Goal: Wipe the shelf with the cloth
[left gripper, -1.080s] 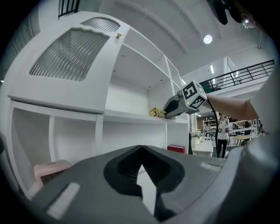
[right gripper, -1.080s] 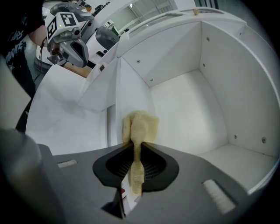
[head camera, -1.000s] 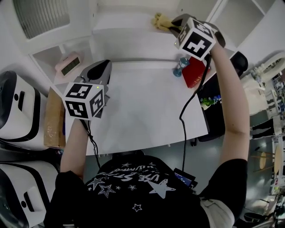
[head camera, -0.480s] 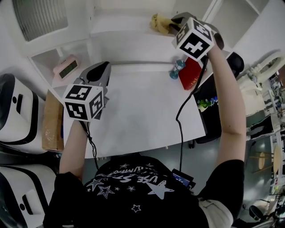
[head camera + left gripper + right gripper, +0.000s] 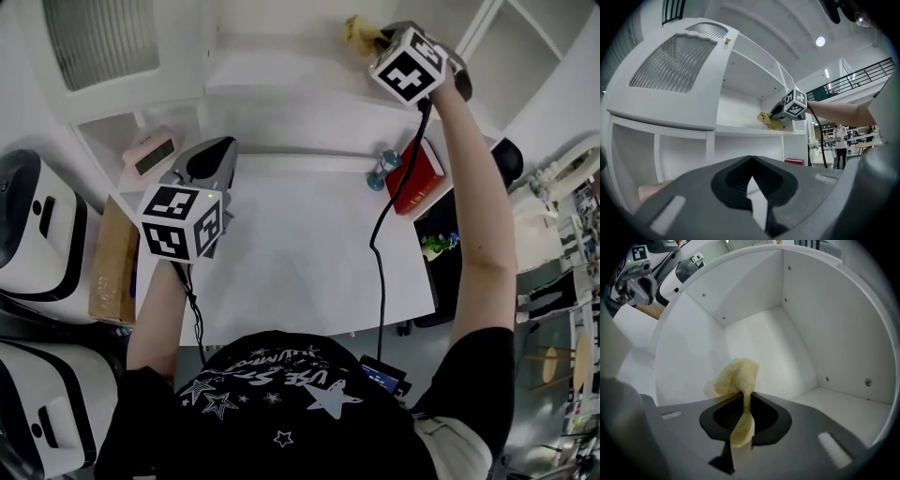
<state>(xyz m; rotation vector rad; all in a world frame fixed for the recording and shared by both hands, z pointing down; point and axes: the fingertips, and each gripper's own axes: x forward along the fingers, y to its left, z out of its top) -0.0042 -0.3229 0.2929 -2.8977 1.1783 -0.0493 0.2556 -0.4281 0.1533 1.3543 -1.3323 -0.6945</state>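
Up on the white shelf [image 5: 281, 75], near its right end, the right gripper [image 5: 380, 39] is clamped on a yellow cloth [image 5: 358, 30]. Looking along this gripper's jaws, they pinch the cloth [image 5: 736, 378] in the middle. One floppy end sticks out in front and a thin strip hangs back between the jaws. The front end points at the back corner of the shelf [image 5: 759, 348]. From the left gripper view, the cloth [image 5: 769, 121] sits right down at the shelf board [image 5: 754, 133]. I cannot tell if it presses on the board.

The person's right arm is stretched far up to reach it. The left gripper [image 5: 208, 159] is held lower, over the left side of the white table [image 5: 300, 253], well apart from the cloth. Its jaws [image 5: 751, 161] are squeezed together at the tips, with nothing between them.

A pink clock [image 5: 153, 155] sits in a lower cubby of the shelf at the left. A red book [image 5: 417, 178] and a small blue thing [image 5: 382, 171] are at the far right of the table, just beside each other. A brown cardboard box [image 5: 112, 262] is beside the table on the left.
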